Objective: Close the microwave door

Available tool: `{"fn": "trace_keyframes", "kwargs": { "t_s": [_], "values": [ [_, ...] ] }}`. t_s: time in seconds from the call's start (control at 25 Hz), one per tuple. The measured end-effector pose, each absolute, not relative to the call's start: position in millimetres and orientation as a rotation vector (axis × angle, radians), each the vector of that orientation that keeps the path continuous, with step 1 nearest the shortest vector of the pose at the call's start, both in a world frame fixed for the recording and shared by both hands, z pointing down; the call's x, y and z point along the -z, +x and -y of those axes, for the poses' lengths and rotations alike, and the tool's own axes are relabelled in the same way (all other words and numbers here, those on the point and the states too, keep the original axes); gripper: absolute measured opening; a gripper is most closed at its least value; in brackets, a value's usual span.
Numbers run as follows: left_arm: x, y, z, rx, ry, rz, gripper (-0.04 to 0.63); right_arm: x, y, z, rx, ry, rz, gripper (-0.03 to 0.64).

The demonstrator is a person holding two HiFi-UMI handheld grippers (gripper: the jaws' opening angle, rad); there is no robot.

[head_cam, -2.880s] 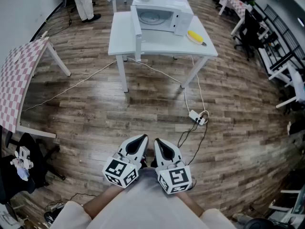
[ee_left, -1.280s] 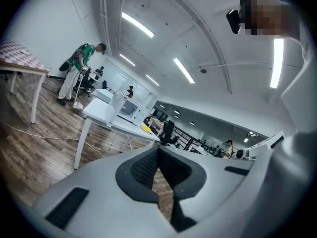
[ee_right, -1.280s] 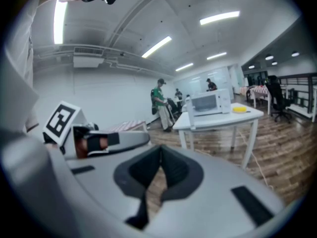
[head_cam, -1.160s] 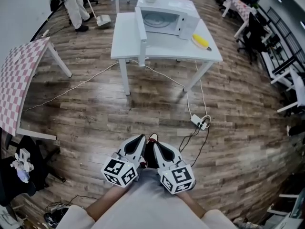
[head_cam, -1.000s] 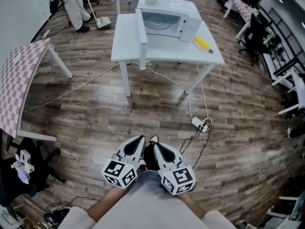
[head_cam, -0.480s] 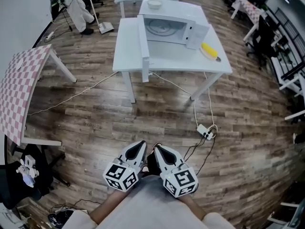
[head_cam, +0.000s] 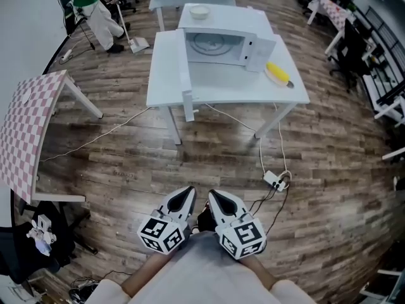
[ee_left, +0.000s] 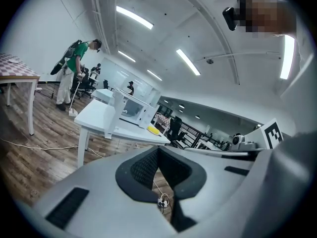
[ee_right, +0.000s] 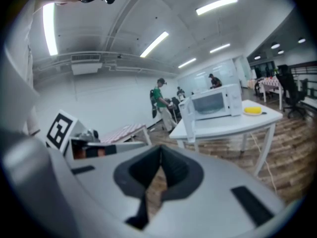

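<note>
The white microwave (head_cam: 223, 41) stands on a white table (head_cam: 231, 84) far ahead of me, with a bowl (head_cam: 200, 11) on its top. Its door (head_cam: 185, 66) is swung fully open to the left, edge-on toward me. Both grippers are held low against my body, well short of the table. The left gripper (head_cam: 188, 193) and right gripper (head_cam: 212, 196) are shut and hold nothing. The left gripper view shows the microwave (ee_left: 133, 108) small beyond its shut jaws (ee_left: 158, 153). In the right gripper view the microwave (ee_right: 214, 103) and door (ee_right: 187, 116) sit above the shut gripper (ee_right: 161, 163).
A yellow object (head_cam: 277, 73) lies on the table right of the microwave. A power strip and cable (head_cam: 276, 180) lie on the wood floor ahead. A checkered table (head_cam: 28, 128) stands at the left. A person with a broom (head_cam: 95, 8) is at the far left; office chairs line the right.
The table and microwave have shifted lower and look larger in the head view, so I am closer to them. Both grippers stay shut against my body.
</note>
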State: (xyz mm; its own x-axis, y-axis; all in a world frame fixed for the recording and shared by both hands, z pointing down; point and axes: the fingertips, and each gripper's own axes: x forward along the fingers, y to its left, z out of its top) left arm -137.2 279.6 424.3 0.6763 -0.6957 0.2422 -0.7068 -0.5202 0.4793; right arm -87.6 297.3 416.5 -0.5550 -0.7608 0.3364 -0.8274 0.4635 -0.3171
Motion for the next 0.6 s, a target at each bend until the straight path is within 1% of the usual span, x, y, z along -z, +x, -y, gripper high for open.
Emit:
{"fn": "trace_keyframes", "kwargs": {
  "t_s": [0.6],
  "values": [
    [-416.6, -109.8, -234.4, -0.044, 2.384, 1.103, 0.017, -412.5, -57.2, -245.7, -0.655, 1.384, 2.613, 0.023]
  ]
}}
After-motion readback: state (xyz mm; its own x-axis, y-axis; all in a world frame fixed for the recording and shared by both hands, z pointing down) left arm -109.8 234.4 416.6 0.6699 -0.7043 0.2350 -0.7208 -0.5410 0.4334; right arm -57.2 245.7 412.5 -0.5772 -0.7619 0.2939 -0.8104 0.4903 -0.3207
